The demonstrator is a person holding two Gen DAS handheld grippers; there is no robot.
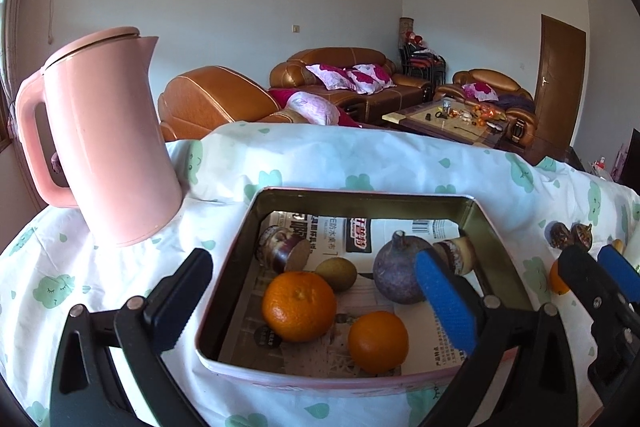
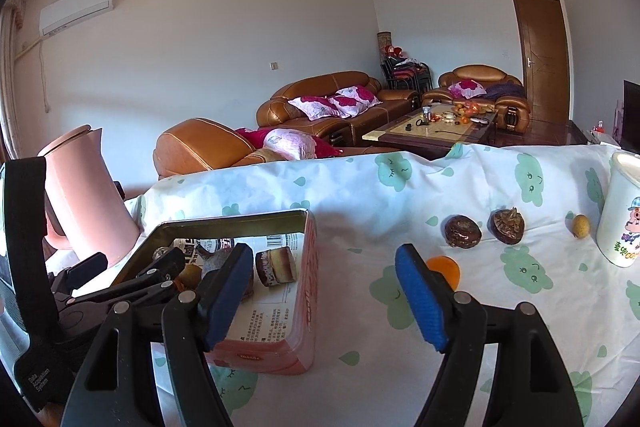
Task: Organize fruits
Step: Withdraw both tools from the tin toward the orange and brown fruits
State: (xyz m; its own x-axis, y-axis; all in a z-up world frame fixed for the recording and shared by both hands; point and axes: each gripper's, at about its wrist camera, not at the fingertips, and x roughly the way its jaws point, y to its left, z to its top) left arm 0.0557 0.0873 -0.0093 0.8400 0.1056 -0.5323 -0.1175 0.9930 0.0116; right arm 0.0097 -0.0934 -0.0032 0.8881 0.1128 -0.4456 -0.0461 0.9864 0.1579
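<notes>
A pink tin [image 1: 256,211] lined with newspaper holds two oranges [image 1: 299,305] [image 1: 378,341], a green-brown fruit [image 1: 336,273], a purple round fruit [image 1: 398,273] and two wrapped snack cakes [image 1: 282,247]. My left gripper [image 1: 316,303] is open and empty, its fingers spread over the tin's near side. My right gripper [image 2: 328,303] is open and empty, right of the tin [image 2: 308,291]. On the cloth beyond it lie an orange [image 2: 446,269], two brown water chestnuts [image 2: 463,231] [image 2: 507,225] and a small yellow fruit [image 2: 580,225].
A pink kettle [image 1: 108,139] stands left of the tin on the patterned tablecloth [image 2: 400,187]. A white cartoon cup [image 2: 622,211] stands at the far right. Sofas and a coffee table lie beyond the table's far edge.
</notes>
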